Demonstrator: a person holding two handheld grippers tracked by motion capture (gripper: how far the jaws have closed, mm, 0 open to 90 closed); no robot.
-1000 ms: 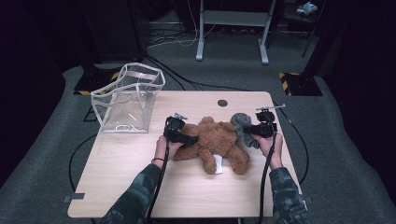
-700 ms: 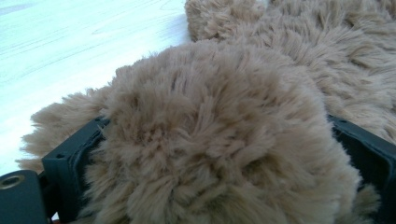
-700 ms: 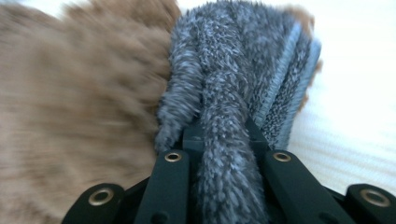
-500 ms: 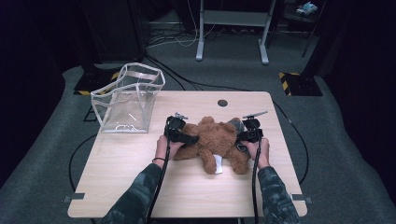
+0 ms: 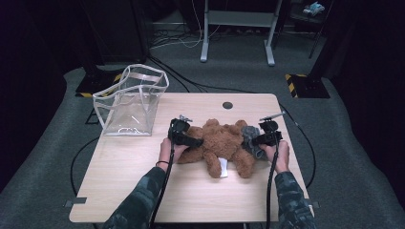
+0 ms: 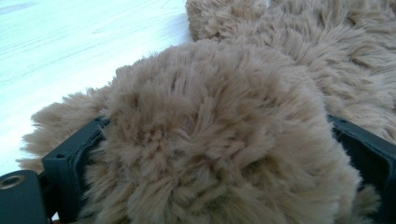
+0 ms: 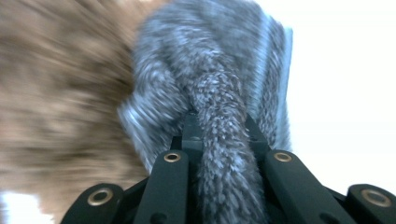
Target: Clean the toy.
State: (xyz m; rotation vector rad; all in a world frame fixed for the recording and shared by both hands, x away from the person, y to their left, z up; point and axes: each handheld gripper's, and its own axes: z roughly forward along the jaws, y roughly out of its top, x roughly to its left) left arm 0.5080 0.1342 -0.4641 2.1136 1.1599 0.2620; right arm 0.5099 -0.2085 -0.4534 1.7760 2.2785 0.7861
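The right gripper, jaws clamped on a fold of the grey knitted cloth, has come down from above the table's right side to the brown teddy bear since a second ago. The left gripper stays put, clamped on the bear's fur. The bear lies mid-table, near the clear bag.

Bag left of bear, both on table.
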